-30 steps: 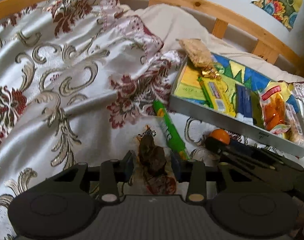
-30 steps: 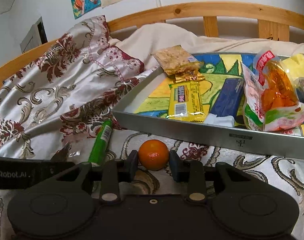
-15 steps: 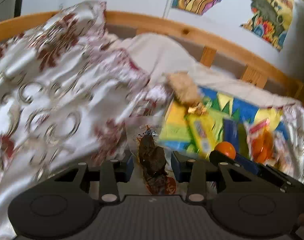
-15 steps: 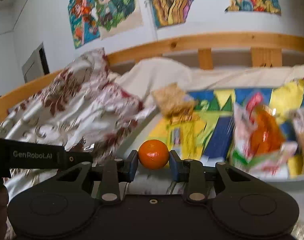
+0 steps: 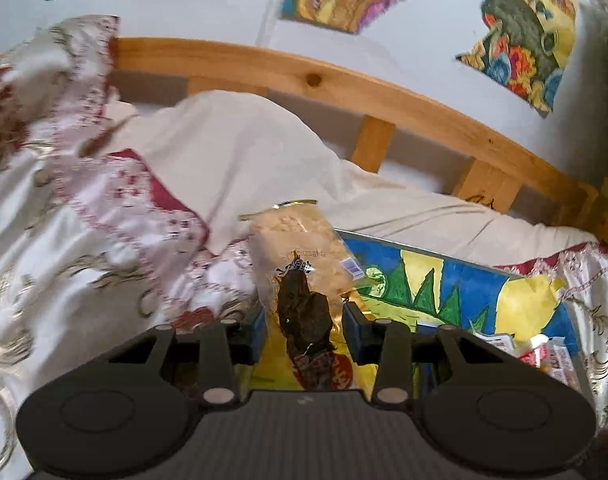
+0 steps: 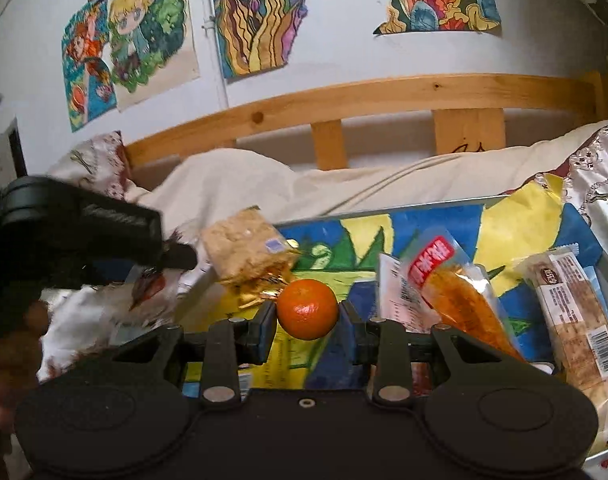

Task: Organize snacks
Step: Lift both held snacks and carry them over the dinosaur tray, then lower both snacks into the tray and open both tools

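My left gripper (image 5: 303,326) is shut on a clear packet of dark dried snack (image 5: 304,316) and holds it above the left end of the colourful tray (image 5: 455,280). My right gripper (image 6: 307,320) is shut on a small orange (image 6: 307,309) and holds it over the tray (image 6: 511,232). A cracker packet (image 5: 300,244) leans on the tray's far left corner; it also shows in the right wrist view (image 6: 244,246). The left gripper's body (image 6: 84,236) shows at the left of the right wrist view.
In the tray lie an orange snack bag (image 6: 459,292) and a wrapped cracker bar (image 6: 575,308). A patterned satin quilt (image 5: 64,240) covers the bed at left. A wooden bed rail (image 6: 383,96) and a wall with drawings stand behind.
Both grippers have risen from the quilt and moved forward over the tray, carrying the dried snack packet and the orange. The green tube on the quilt has dropped out of view.
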A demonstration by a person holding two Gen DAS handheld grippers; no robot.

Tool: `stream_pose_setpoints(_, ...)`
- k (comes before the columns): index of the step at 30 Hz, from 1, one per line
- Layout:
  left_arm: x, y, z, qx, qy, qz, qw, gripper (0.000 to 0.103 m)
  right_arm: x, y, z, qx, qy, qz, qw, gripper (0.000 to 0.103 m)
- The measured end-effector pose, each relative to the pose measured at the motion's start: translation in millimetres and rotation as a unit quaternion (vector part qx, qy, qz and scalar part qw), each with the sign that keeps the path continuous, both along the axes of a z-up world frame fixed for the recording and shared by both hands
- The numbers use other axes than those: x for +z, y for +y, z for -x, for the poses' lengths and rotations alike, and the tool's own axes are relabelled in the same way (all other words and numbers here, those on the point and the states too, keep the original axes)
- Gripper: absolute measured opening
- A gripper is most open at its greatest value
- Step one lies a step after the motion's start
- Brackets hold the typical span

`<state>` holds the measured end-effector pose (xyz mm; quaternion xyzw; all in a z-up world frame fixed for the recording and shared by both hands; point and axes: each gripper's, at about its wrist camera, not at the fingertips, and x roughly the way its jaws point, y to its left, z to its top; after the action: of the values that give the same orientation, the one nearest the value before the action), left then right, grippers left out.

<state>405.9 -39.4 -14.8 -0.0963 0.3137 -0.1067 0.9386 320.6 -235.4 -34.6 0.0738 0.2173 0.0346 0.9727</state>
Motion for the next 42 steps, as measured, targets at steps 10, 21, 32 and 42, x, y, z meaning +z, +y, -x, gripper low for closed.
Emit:
stream_pose_setpoints(10, -19, -19, -29, -0.024, 0.001, -0.031, 0.9992, 0.044, -13, 6, -22, -0.020, 0.012, 0.003, 1.000, 0.036)
stream_pose_setpoints(21, -26, -18, -41, -0.041, 0.005, -0.031, 0.9987, 0.056, -21, 10, -33, -0.031, 0.030, -0.008, 0.999, 0.037)
stream_pose_setpoints(32, -11, 37, -13, 0.019, -0.035, 0.009, 0.9991, 0.090, -12, 24, -16, -0.023, -0.014, -0.032, 0.999, 0.078)
stream_pose_setpoints(42, -15, 59, -8, 0.042, -0.023, 0.024, 0.9986, 0.094, -6, 34, -10, -0.044, -0.043, -0.052, 0.997, 0.092)
